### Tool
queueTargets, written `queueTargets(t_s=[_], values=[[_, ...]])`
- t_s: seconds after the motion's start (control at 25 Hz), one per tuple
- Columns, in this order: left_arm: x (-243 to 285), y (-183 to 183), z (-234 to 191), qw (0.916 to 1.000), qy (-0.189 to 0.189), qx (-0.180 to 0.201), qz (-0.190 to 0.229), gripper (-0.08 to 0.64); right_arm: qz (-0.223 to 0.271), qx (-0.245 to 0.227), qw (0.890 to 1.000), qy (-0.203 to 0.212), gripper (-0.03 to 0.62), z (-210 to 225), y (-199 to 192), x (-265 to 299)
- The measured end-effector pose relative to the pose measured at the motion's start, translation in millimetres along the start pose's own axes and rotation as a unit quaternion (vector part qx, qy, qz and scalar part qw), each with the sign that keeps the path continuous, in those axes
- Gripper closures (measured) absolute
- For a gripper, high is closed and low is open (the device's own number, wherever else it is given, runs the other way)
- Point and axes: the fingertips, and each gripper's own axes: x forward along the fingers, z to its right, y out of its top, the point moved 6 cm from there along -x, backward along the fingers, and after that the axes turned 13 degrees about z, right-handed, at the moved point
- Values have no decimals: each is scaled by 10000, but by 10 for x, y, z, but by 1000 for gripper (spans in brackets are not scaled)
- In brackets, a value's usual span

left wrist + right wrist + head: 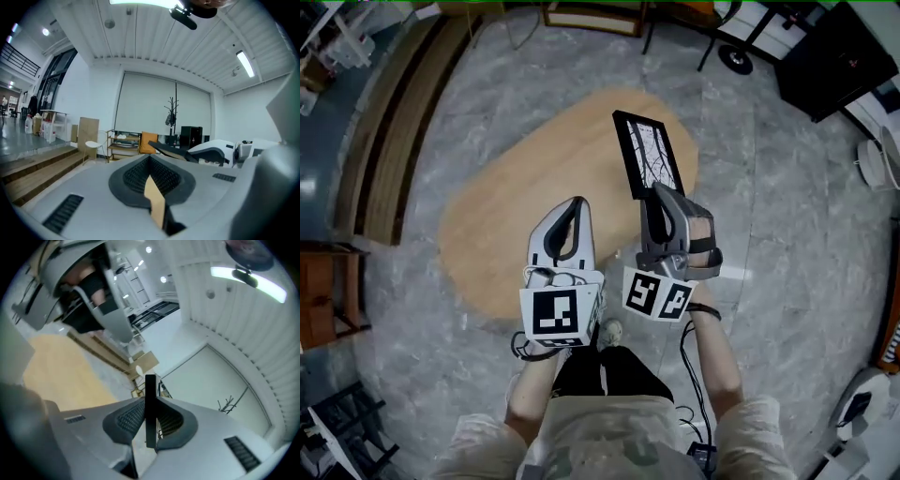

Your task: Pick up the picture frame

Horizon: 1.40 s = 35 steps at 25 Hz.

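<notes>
The picture frame (647, 155) is black and holds a drawing of bare branches. It hangs in the air over the oval wooden table (506, 216), with my right gripper (661, 194) shut on its near end. In the right gripper view its black edge (150, 404) stands upright between the two pads. My left gripper (574, 204) is raised beside it on the left, with its jaws together and nothing held. From the left gripper (151, 174) view, the frame (171, 151) and the right gripper (220, 151) show to the right.
Grey marble floor surrounds the table. Wooden steps (389, 141) run along the left, with a brown chair (323, 295) nearer. A black cabinet (839, 56) stands at the far right. Cables hang by the person's legs (694, 375).
</notes>
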Motion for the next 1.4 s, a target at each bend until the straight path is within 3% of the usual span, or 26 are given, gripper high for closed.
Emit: queueTargets(t_s=[0.08,0.16,0.32,0.52,0.64,0.92,1.4], values=[[-63,490,9,9998,28,46,215,551,153,463,9973,-556,515,487,398,-113],[-121,957,67,9987,16,193,465,551,346,1005,9879,-1131,515,968,723,-283],[-310,1685,193,9949,-25,623,789,551,707,2343,9487,-2003,515,1678,1172,-723],[-549,2088,420,9901,-55,736,1191,551,1247,3621,8963,-2235,515,1955,1310,-1161],[-702,2037,576,9906,-95,706,1166,551,1314,4134,8776,-2039,515,1810,1293,-1413],[-1006,1863,661,9928,-137,783,901,551,1105,4619,8620,-1770,514,1415,1377,-1730],[-1018,1847,713,9928,-142,782,901,551,1172,4632,8632,-1633,515,1439,1425,-1774]])
